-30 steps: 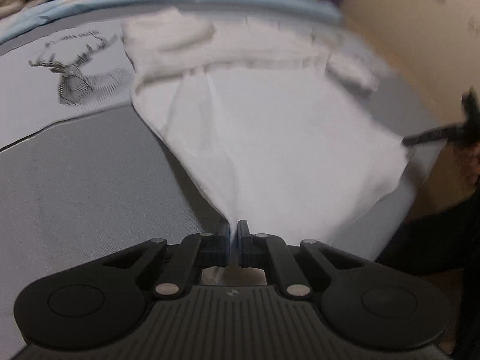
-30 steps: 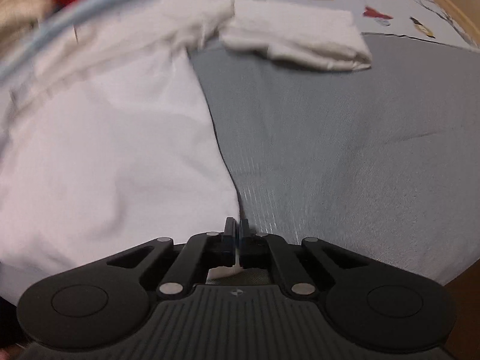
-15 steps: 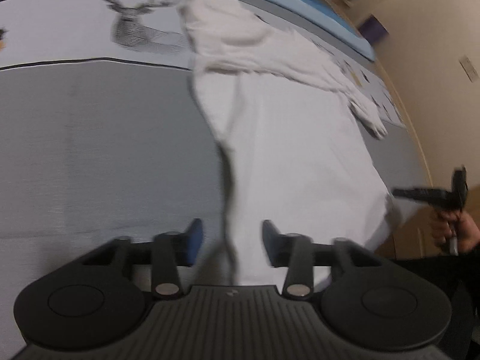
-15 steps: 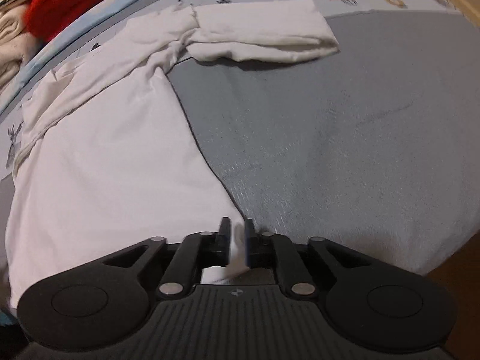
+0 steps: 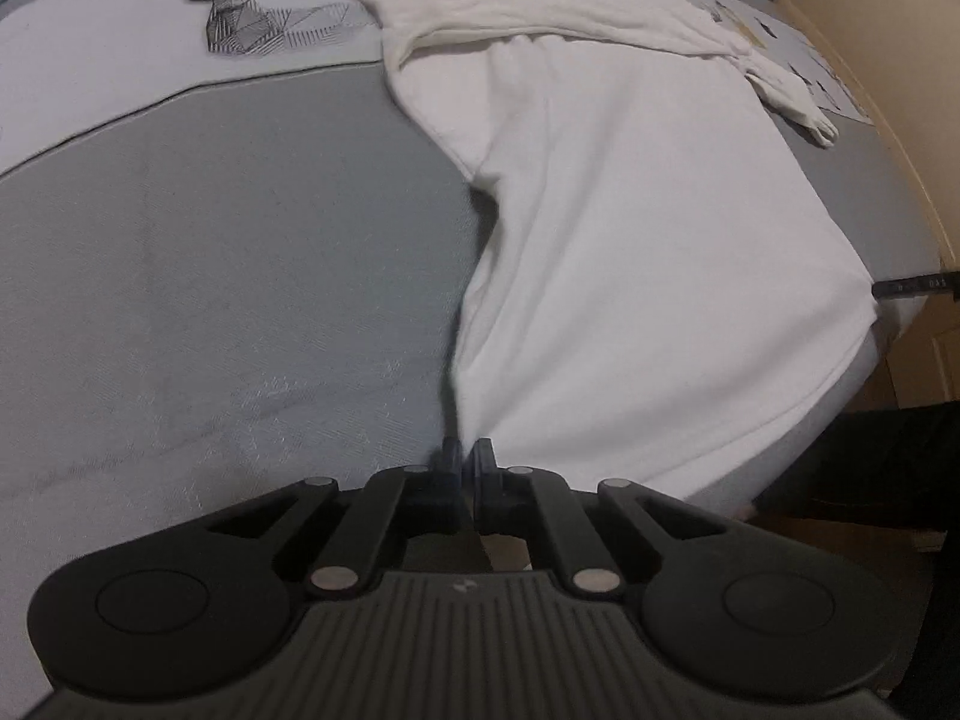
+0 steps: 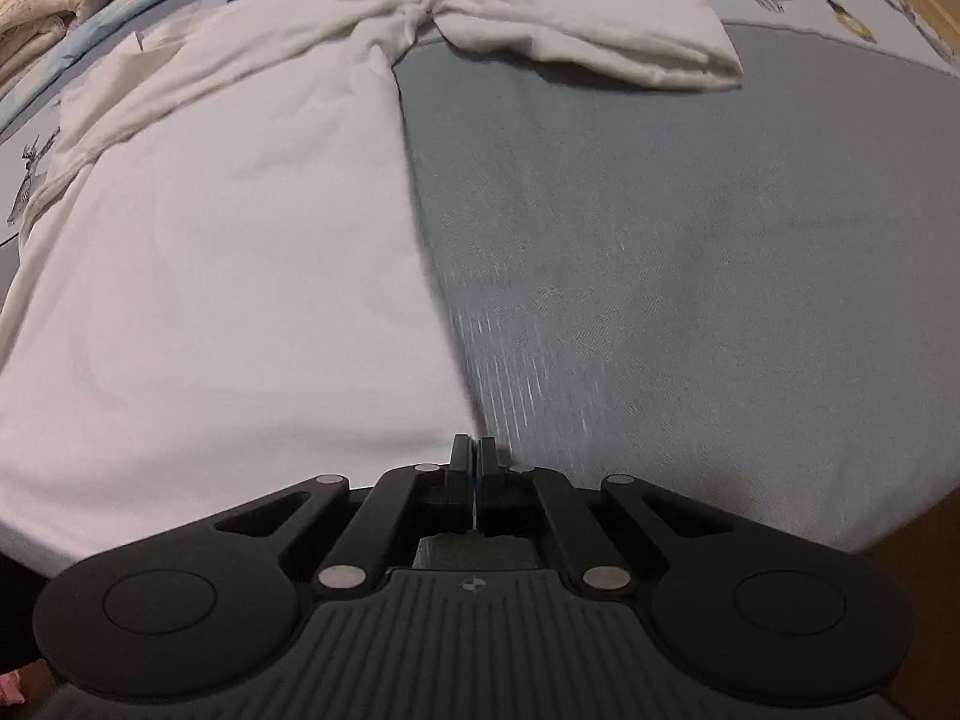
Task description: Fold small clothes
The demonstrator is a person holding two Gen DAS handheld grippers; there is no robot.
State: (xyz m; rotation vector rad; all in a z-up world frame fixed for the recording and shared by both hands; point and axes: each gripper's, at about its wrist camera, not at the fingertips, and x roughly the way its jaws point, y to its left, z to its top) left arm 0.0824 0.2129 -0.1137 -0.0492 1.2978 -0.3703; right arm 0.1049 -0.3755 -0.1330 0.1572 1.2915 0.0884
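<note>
Where it gaped, left tool point(image 5: 467, 455) reclamps white shirt point(image 5: 648, 252)

Dim, warm indoor light; strong fisheye bending at the edges, slight motion blur, soft shadows.

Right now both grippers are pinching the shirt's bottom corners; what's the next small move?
Probably lift both corners and carry the hem toward the collar. The left gripper and right gripper are each shut on the white shirt, which lies mostly flat on the grey bedspread.
</note>
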